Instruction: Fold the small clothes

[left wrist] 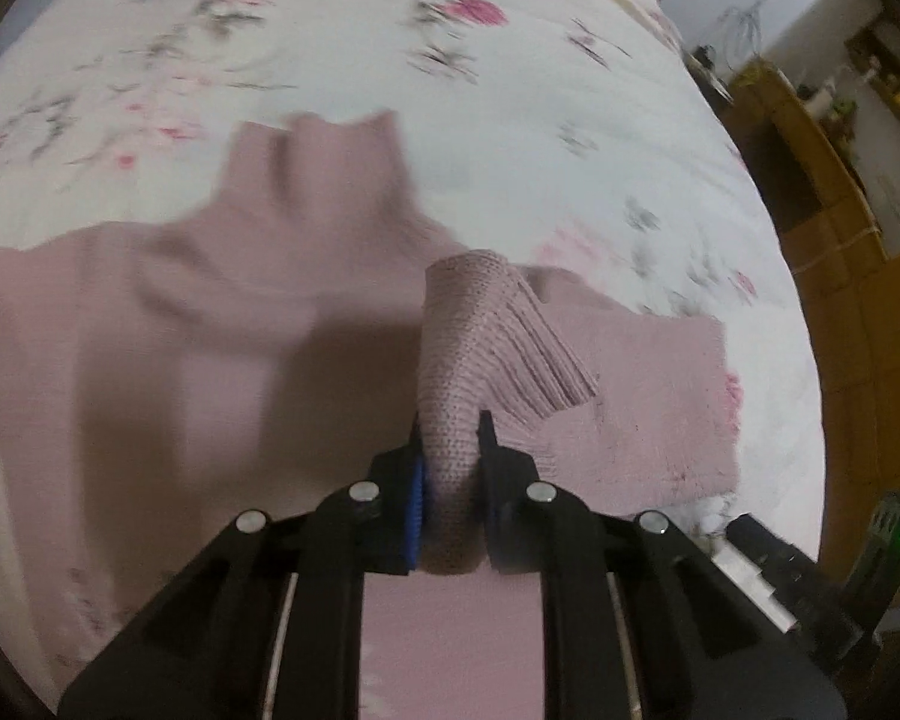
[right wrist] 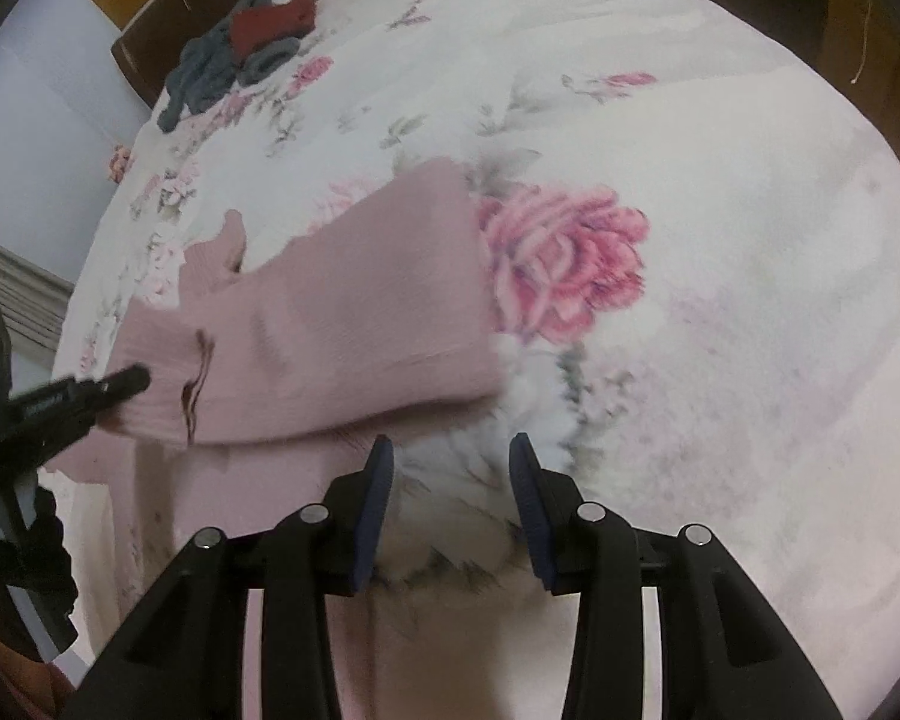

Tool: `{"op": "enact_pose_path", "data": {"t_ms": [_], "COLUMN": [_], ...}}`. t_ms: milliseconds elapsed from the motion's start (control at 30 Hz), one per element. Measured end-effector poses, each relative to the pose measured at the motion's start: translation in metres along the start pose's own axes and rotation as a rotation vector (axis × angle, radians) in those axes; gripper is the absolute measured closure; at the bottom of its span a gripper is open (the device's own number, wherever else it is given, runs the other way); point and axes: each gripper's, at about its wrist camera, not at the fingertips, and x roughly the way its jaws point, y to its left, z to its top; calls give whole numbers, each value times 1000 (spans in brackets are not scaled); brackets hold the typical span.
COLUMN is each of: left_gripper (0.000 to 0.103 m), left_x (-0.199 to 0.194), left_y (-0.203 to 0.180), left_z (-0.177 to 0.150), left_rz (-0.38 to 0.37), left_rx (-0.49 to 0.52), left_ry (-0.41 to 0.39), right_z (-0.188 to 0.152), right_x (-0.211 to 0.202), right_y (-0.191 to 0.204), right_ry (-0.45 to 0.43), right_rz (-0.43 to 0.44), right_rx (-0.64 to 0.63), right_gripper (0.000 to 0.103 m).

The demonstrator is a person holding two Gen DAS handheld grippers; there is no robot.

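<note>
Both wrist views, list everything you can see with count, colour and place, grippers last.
Knitted turtleneck sweater: one, dusty pink, spread flat on the bed, one ribbed sleeve cuff lifted.
Floral bedspread: one, white with pink roses, covering the bed.
Pile of small clothes: one heap, dark grey and dark red, far corner of the bed.
Wooden furniture: yellow-brown, beside the bed; details blurred.
Left gripper: black, blue-padded fingers shut on the sleeve cuff.
Right gripper: black, fingers open over the bedspread, just past the sweater's edge.
</note>
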Motion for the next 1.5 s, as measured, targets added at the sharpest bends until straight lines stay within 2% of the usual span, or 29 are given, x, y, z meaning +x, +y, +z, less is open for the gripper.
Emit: {"op": "enact_pose_path", "data": {"t_ms": [133,333,433,533,633,733,767,833,900,967,1033,1133,1300,1333,1367,1400,1433,1500], "left_gripper": [90,90,89,87,76,72,63,50,43,31,27,27,31,35,47,55,71,83], "left_x": [-12,-3,8,26,36,23,16,-2,-10,-8,6,38,73,73,69,66,63,52], "left_y": [36,65,82,98,109,117,115,103,85,66,45,32,39,40,43,46,51,68], "left_z": [5,1,-1,-4,-7,-11,-13,-17,-22,-25,-27,-31,-34,-34,-33,-31,-30,-26], "left_rz": [41,58,82,120,154,183,196,225,221,192,170,209,261,255,254,252,244,145], "left_rx": [-21,-53,-75,-81,-88,-86,-74,-14,51,111,158,192,167,160,150,140,124,48], "left_ry": [-4,24,37,87,114,83,67,15,-8,-8,24,96,157,147,137,134,131,136], "right_z": [13,31,34,30,27,26,26,26,24,20,18,15,13,13,12,11,10,10], "right_x": [9,39,61,90,103,98,95,85,75,69,69,75,84,85,87,88,88,89], "right_y": [21,59,68,63,61,67,69,70,71,74,78,86,90,90,89,89,88,88], "right_ry": [-3,25,63,133,137,137,133,115,93,84,90,99,119,122,124,124,124,123], "right_rz": [32,93,79,32,22,16,16,31,47,62,68,58,61,59,57,55,55,56], "right_rx": [-38,-110,-127,-119,-137,-159,-156,-140,-125,-116,-118,-137,-135,-136,-138,-140,-141,-139], "right_gripper": [62,62,62,62,61,57,57,57,55,54,54,54,52,52,52,52,52,52]}}
